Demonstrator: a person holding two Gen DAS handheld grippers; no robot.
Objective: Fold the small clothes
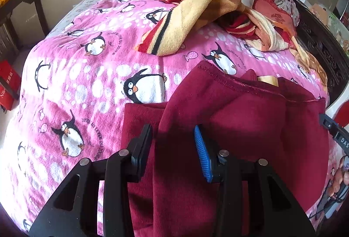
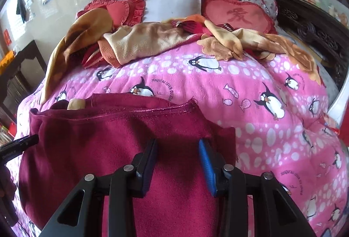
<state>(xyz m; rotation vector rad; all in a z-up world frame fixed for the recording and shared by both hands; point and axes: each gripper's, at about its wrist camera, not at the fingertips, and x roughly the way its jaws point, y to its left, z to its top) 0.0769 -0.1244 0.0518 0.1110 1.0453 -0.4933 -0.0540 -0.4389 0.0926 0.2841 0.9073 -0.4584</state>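
A dark red fleece garment lies partly folded on the pink penguin blanket, its stitched hem toward the pillows. My left gripper is open just above the garment's left part, nothing between its fingers. In the right wrist view the same garment fills the lower left, and my right gripper is open over its right edge, empty. The tip of the other gripper shows at the left edge of the right wrist view and at the right edge of the left wrist view.
A crumpled yellow and red striped blanket lies at the head of the bed with red heart cushions and a white pillow. A dark carved bed frame runs along the right. A dark side table stands left.
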